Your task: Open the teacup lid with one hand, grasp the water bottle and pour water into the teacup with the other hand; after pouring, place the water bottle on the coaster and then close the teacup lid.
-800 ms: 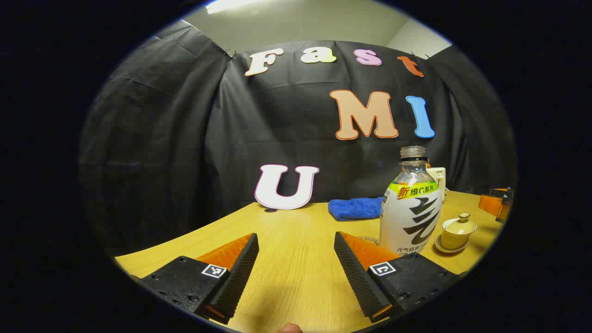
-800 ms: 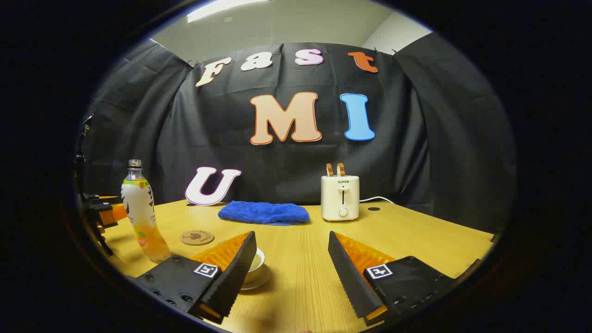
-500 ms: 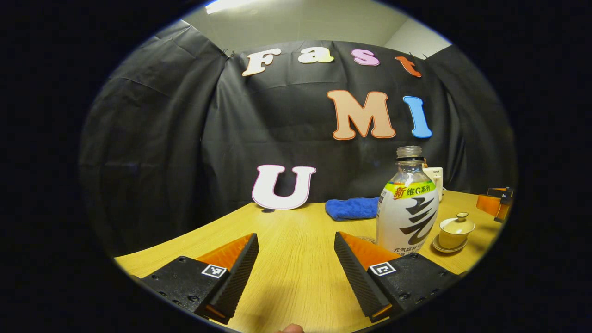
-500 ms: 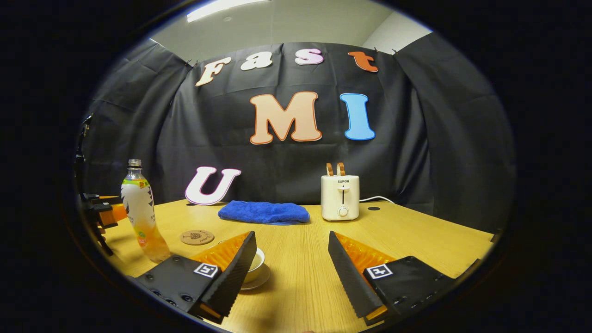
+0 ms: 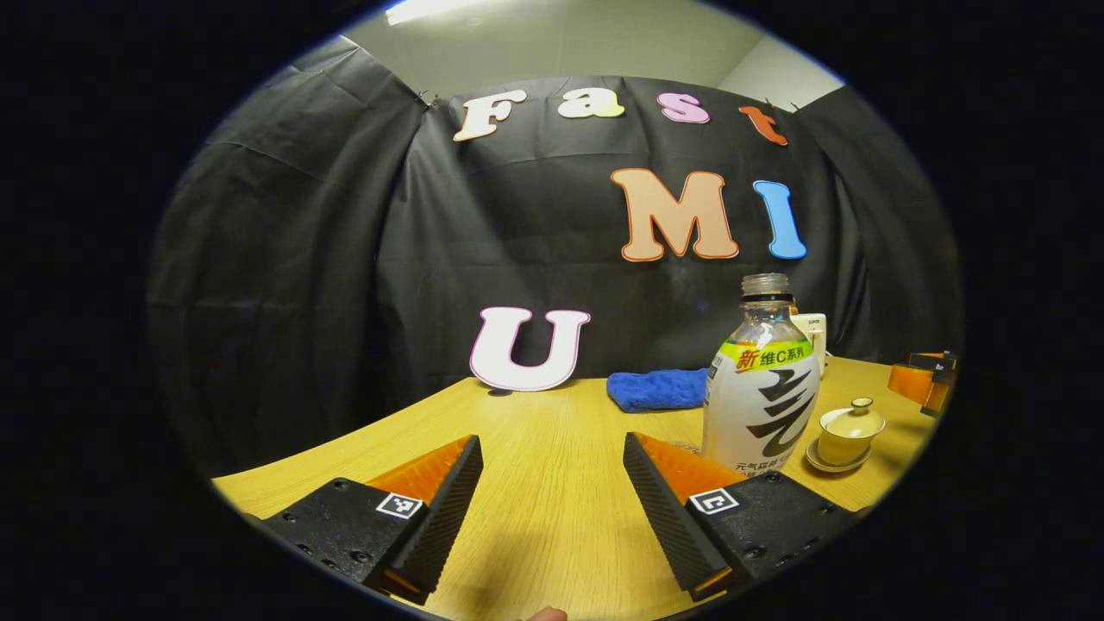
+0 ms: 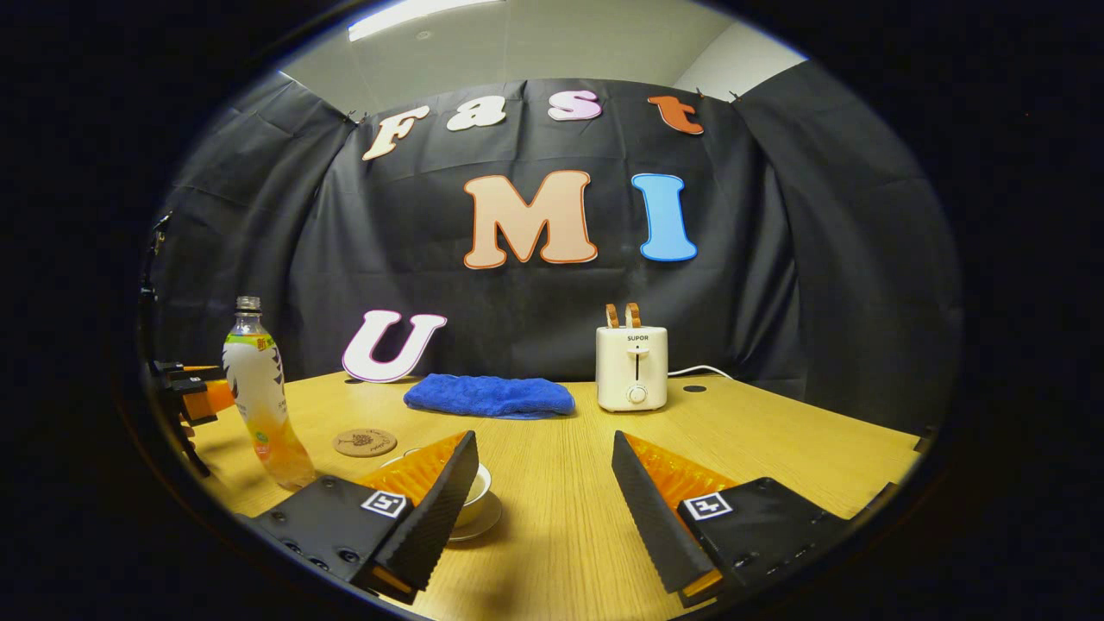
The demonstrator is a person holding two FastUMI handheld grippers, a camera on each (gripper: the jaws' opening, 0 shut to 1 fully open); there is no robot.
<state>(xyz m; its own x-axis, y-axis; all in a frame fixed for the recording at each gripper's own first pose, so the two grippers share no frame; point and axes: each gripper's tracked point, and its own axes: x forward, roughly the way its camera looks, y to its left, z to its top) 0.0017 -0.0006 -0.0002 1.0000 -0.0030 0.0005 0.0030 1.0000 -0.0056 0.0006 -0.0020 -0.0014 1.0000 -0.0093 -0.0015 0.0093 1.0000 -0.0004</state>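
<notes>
left gripper (image 5: 552, 483): jaws spread wide, nothing between them, hovering low over the bench (image 5: 552, 431). Aimed just left of the water bottle (image 5: 763, 388) — probably lining up for the grab.
right gripper (image 6: 545, 479): also wide apart and empty. The teacup (image 6: 476, 492) sits half hidden behind its left finger, so it looks staged for the lid job.
water bottle: upright on the bench, cap off, mostly empty with some orange liquid at the bottom in the right gripper view (image 6: 259, 392). Not on the coaster (image 6: 365, 442); that lies bare just beside it.
teacup: on its saucer, lid (image 5: 854, 418) on, to the right of the bottle in the left gripper view.
split: bottle on the left side, cup nearer the right — one gripper each, no crossing over.
background: blue towel (image 6: 490, 395) and toaster (image 6: 632, 366) at the back, well apart from the work.
vs 0.8 s ago: barely any change — left gripper view shifted slightly, bottle a touch further left in frame. Both grippers equally spread. Nothing touched.
stage: start of task, lid not yet lifted.
</notes>
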